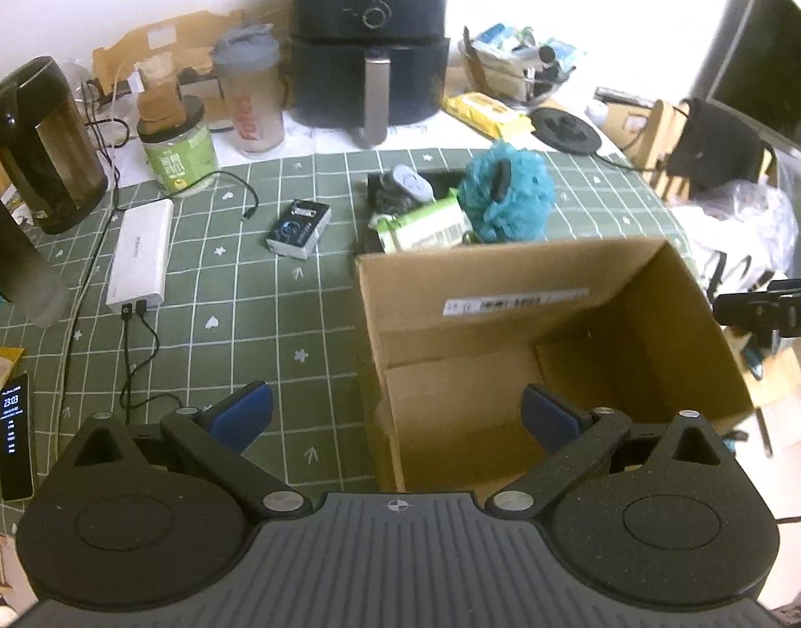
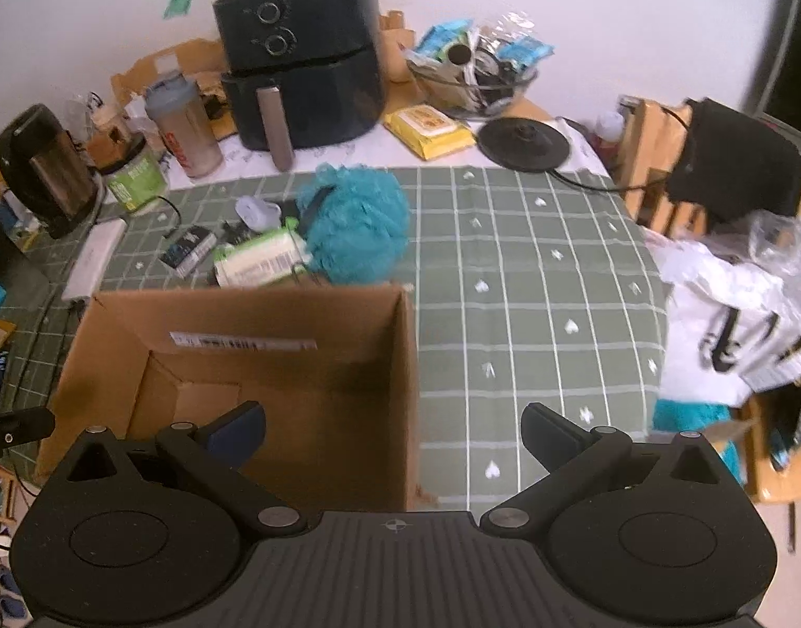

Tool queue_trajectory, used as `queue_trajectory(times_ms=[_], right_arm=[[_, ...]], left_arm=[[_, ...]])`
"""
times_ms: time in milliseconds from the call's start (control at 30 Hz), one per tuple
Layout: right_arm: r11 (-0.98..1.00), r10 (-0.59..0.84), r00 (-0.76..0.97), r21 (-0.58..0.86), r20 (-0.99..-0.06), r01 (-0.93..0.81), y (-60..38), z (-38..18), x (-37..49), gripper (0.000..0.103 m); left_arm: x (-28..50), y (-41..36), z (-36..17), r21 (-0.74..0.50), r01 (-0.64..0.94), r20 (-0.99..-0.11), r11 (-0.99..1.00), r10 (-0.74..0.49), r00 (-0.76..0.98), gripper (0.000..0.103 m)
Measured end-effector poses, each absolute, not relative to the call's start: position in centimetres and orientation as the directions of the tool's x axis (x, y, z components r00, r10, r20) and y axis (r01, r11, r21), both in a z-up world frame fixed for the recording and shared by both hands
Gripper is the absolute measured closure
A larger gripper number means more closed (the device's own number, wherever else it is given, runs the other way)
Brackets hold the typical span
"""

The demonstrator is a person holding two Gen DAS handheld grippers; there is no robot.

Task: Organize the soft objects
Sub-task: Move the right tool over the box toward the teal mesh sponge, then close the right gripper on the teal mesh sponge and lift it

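Note:
An open, empty cardboard box [image 1: 510,324] [image 2: 275,324] stands on the green checked tablecloth [image 1: 233,282] [image 2: 531,282]. Behind it lie a teal bath pouf [image 1: 508,196] [image 2: 356,222], a white-green soft pack [image 1: 424,225] [image 2: 259,261], a grey-blue soft item [image 1: 413,180] [image 2: 256,212] on a dark pile, and a small black box [image 1: 300,227] [image 2: 187,251]. My left gripper [image 1: 395,416] is open and empty, over the box's near left wall. My right gripper [image 2: 392,432] is open and empty, over the box's near right wall.
A black air fryer [image 1: 369,36] [image 2: 301,63], a shaker bottle [image 1: 251,94], a green jar [image 1: 178,154], a kettle [image 1: 39,141] and a white power bank [image 1: 141,251] with cables stand at the back and left. A phone [image 1: 15,437] lies at the left edge. A chair with bags [image 2: 725,282] is at the right.

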State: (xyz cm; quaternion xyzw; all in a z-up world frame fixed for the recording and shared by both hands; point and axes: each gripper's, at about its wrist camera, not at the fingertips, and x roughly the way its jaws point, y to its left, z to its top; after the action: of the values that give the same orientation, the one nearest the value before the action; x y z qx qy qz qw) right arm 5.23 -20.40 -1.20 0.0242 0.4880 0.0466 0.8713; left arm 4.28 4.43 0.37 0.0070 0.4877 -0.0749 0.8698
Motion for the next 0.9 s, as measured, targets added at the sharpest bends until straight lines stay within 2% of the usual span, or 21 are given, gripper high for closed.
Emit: queue_trajectory(times_ms=[300,900], right_arm=[[0.966,0.257,0.501,0.225,-0.827,-0.125,-23.7,-1.2,9.8,0.0],[0.933,0.356,0.509,0.271,-0.784,-0.235,-26.4,-3.0,17.8,0.0]], left_arm=[[6.3,3.2,0.7,-0.104,0.099,-0.853,0.99,-0.14,0.503,0.0],[8.1,3.2,0.7,-0.138,0.023,-0.847,0.99,-0.13,0.516,0.0]])
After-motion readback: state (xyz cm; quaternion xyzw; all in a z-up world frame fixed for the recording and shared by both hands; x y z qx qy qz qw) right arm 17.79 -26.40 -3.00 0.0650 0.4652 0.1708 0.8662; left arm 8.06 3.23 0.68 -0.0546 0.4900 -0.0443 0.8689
